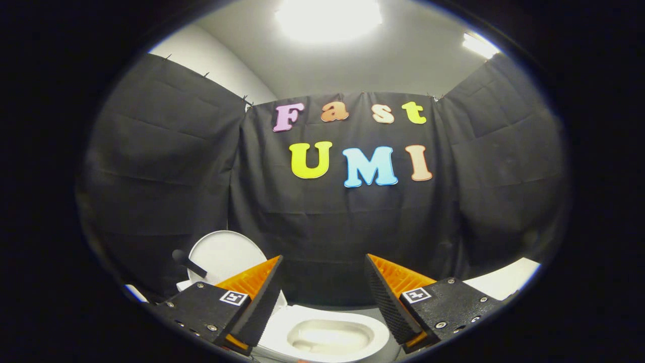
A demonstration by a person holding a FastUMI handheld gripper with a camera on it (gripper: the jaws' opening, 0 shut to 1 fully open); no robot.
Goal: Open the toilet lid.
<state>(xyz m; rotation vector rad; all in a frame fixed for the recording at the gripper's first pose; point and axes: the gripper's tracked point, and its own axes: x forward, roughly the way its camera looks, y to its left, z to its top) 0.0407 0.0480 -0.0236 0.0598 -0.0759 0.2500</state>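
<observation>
A grey floor (352, 308) carries the white toilet (327, 335), which stands near and slightly left, its lid (224, 254) upright behind the bowl against the far black cloth wall (322, 242).

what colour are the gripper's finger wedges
Orange fingers with black pads, clearest in the gripper view; gripper open.

- The gripper (323, 282) has its two fingers spread apart, with nothing between them.
- The toilet bowl (322, 335) lies just beyond and below the fingers.
- The toilet lid (224, 257) stands raised, far left behind the left finger (254, 287).
</observation>
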